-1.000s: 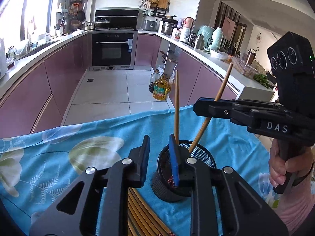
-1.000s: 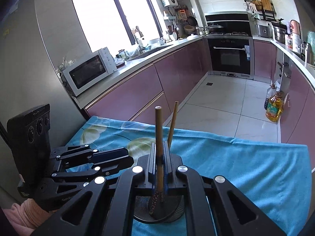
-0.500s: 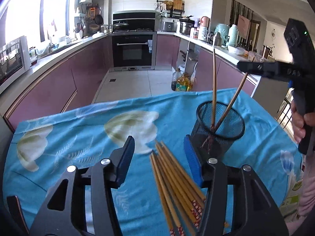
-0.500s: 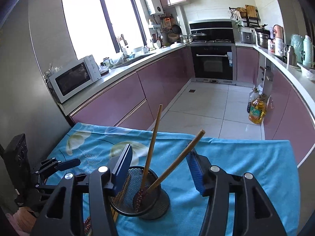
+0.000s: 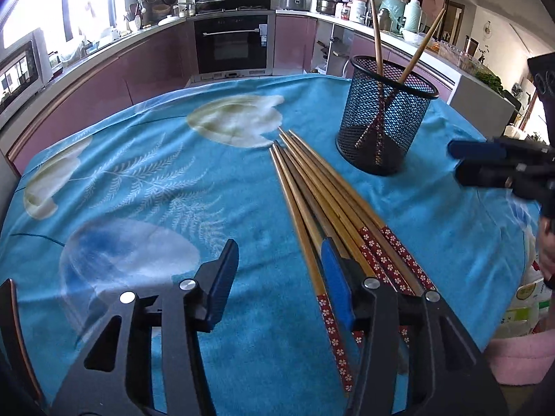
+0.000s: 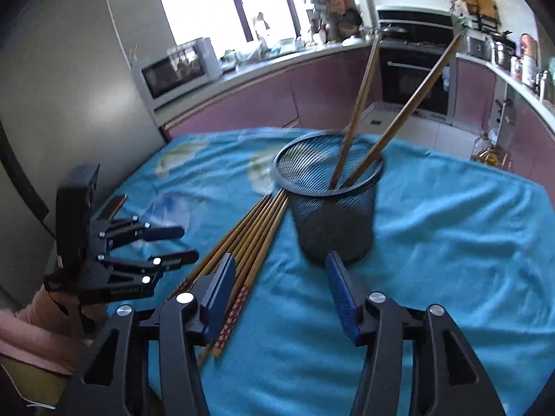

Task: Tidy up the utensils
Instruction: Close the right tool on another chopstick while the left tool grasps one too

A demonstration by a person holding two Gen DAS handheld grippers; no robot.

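Left claw: the left claw (image 5: pixel 279 274) hangs low over the blue flowered cloth (image 5: pixel 145 180) on the worktop, jaws partly apart and holding nothing. They have just been closing a little. Its right pad sits over the near ends of the loose chopsticks, though whether it touches them I cannot tell.

Right claw: the right claw (image 6: pixel 281 280) is partly apart and empty too, its jaws having just been closing from a wider spread. Its left pad is over the patterned ends of the loose chopsticks; the mesh cup stands just beyond the gap between its pads.

Loose chopsticks: a bundle of wooden chopsticks (image 5: pixel 322 201) lies flat on the cloth, fanned slightly, red flowered ends toward the person, plain tips close to the cup's base.

Mesh cup: the black wire cup (image 5: pixel 385 118) stands upright on the cloth, beside the bundle's far tips.

Chopsticks in cup: two chopsticks (image 6: pixel 367 111) stand in it, leaning apart, patterned ends down.

Person: a pink sleeve (image 6: pixel 31 336) shows behind the left claw.
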